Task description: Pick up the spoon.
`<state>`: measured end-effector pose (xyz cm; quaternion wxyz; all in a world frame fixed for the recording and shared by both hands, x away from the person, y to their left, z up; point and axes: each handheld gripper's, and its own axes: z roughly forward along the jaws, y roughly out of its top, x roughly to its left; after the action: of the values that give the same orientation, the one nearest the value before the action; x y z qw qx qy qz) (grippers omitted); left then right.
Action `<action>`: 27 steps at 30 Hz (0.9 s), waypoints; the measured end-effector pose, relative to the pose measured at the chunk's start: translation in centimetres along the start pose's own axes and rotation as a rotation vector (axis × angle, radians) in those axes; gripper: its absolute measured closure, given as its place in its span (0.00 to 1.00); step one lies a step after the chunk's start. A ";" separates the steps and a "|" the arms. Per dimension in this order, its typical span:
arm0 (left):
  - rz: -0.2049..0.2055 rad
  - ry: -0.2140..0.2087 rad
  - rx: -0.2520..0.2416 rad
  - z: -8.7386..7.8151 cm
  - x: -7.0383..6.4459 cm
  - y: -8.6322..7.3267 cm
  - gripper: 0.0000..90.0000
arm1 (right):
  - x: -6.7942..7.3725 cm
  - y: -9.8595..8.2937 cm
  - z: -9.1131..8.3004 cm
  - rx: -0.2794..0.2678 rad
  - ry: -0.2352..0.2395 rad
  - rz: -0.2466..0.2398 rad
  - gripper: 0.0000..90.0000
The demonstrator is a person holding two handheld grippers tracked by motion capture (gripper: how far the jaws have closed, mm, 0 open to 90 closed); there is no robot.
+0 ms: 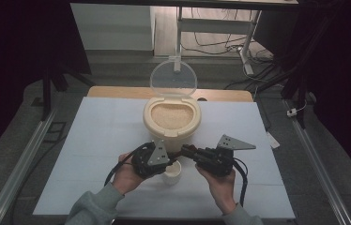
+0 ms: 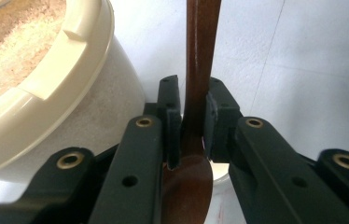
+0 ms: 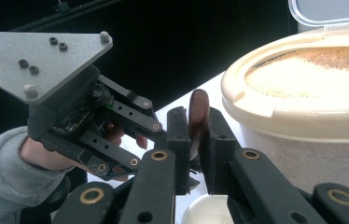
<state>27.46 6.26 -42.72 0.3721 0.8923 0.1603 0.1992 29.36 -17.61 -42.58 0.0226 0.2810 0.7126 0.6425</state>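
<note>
Nearest the person, a small white cup stands on the white table, directly under the two grippers that meet above it. A dark brown wooden spoon is pinched between both of them. In the left gripper view its handle runs up between the jaws of the left gripper, which are pressed in on the neck just above the bowl, and the bowl hangs down toward the cup's rim. In the right gripper view the right gripper has its jaws closed on the spoon too, with the rounded end standing up above them and the cup below.

From above, the left gripper and right gripper point at each other, tips almost touching, each held by a hand in a grey sleeve. Just beyond them sits a cream rice container, full of pale grain, its clear round lid hinged upright at the back. The container lies close beside the left gripper's jaws. Beyond the far table edge there are metal table legs and loose cables on the floor.
</note>
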 end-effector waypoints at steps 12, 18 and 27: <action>-0.181 -0.004 -0.096 -1.9 1.2 -2.6 0.43 | -0.7 0.6 -1.7 -0.078 -0.014 -0.003 0.92; -0.255 0.008 -0.086 -2.6 1.9 -5.5 0.36 | -1.1 0.9 -2.4 -0.100 -0.027 -0.007 0.92; -0.381 0.062 -0.043 -3.9 2.7 -11.3 0.31 | -1.4 1.4 -3.3 -0.123 -0.031 -0.025 0.92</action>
<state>26.37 17.32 -47.76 0.4171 0.8310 0.3335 0.1560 29.80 -21.20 -41.15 0.0587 0.2801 0.6747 0.6803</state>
